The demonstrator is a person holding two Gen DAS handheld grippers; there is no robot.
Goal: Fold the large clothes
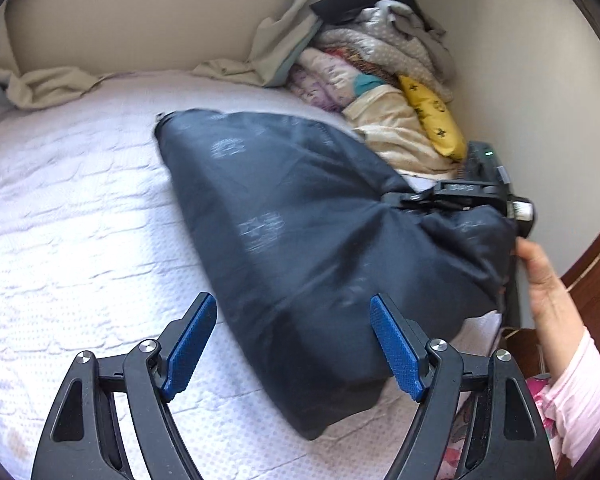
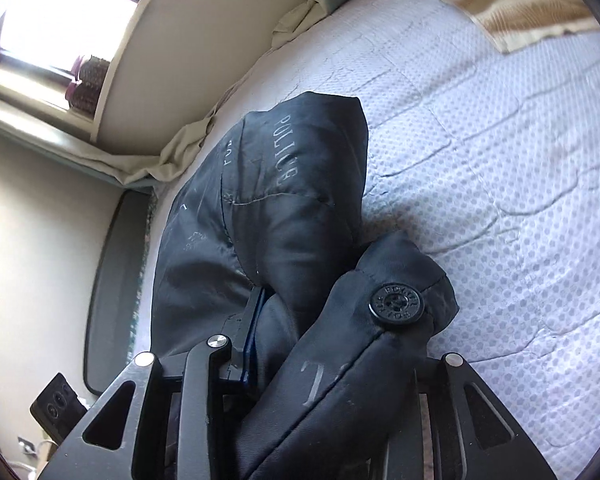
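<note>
The word "POLICE" is printed in pale capitals on the dark garment (image 2: 284, 200), whose button (image 2: 397, 304) bears unreadable embossed lettering.

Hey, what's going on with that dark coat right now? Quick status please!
Left gripper open, empty, above the bedspread. Right gripper shut on bunched dark coat. Laundry pile at the far corner, not in the way.
</note>
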